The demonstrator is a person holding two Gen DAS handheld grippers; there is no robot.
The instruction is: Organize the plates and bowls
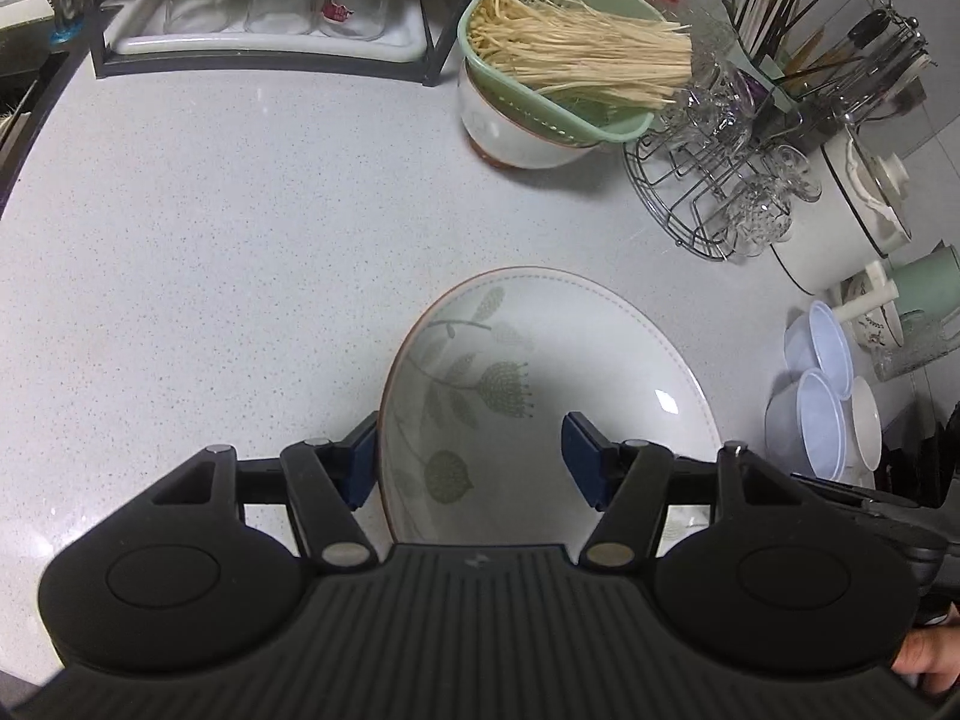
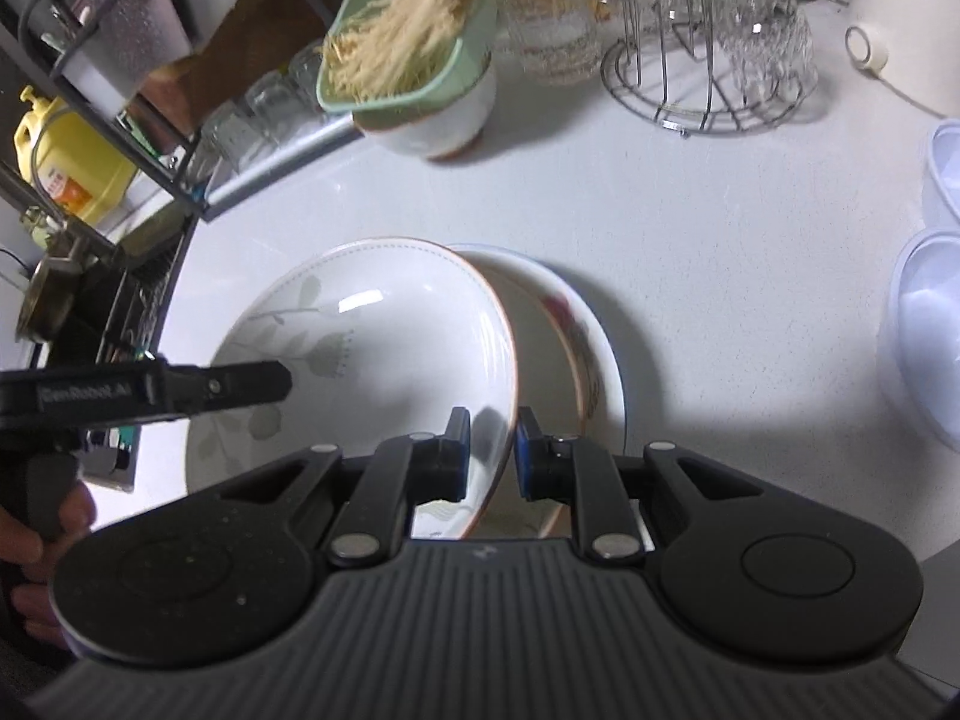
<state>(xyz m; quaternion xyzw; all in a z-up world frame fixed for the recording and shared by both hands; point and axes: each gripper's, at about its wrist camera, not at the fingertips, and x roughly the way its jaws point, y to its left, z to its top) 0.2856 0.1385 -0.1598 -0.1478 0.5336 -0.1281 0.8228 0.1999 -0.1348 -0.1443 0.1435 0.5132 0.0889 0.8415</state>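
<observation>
A white plate with a grey-green leaf pattern (image 1: 540,384) fills the lower middle of the left wrist view. My left gripper (image 1: 470,459) is open, one finger outside the plate's left rim and the other over its inside. In the right wrist view the same leaf plate (image 2: 360,348) is tilted, and my right gripper (image 2: 492,450) is shut on its right rim. Behind it lies a stack of flower-patterned plates (image 2: 576,330) on the counter. The left gripper (image 2: 180,390) shows as a black bar over the leaf plate's left side.
A white bowl holding a green colander of enoki mushrooms (image 1: 558,66) stands at the back. A wire rack with glasses (image 1: 720,180), a utensil holder (image 1: 840,48), a white pot (image 1: 858,204) and pale plastic bowls (image 1: 816,390) line the right. A glass tray (image 1: 264,6) and sink edge (image 2: 150,276) are left.
</observation>
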